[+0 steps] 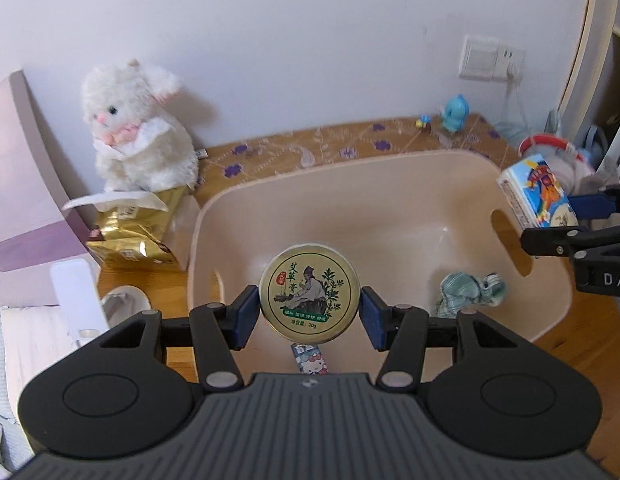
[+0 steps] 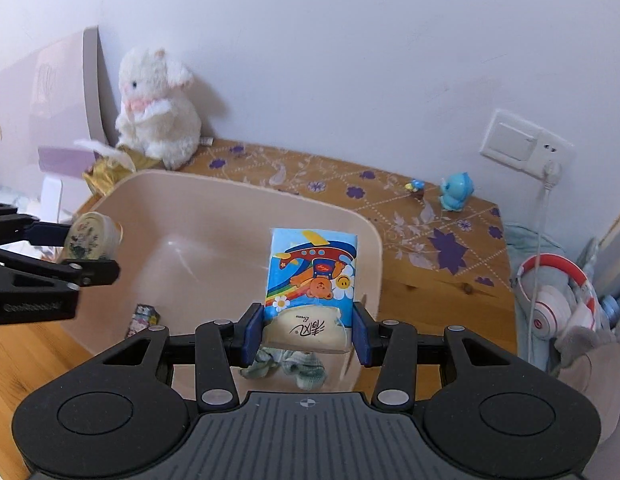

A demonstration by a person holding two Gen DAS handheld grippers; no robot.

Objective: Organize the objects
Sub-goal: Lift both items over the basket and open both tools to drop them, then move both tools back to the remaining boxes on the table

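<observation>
My left gripper (image 1: 309, 316) is shut on a round green-and-gold ointment tin (image 1: 309, 292) and holds it above the near side of a beige plastic basin (image 1: 349, 168). My right gripper (image 2: 308, 334) is shut on a blue cartoon tissue pack (image 2: 310, 280) and holds it over the basin's (image 2: 214, 188) right side. The tissue pack also shows at the right in the left wrist view (image 1: 537, 192); the tin shows at the left in the right wrist view (image 2: 92, 236). Inside the basin lie a checked green cloth (image 1: 469, 288) and a small Hello Kitty packet (image 1: 310, 358).
A white plush rabbit (image 1: 138, 128) sits on a gold tissue pack (image 1: 134, 232) left of the basin. A blue toy figure (image 2: 455, 192) stands at the back by a wall socket (image 2: 525, 140). Red-and-white headphones (image 2: 557, 300) lie at the right.
</observation>
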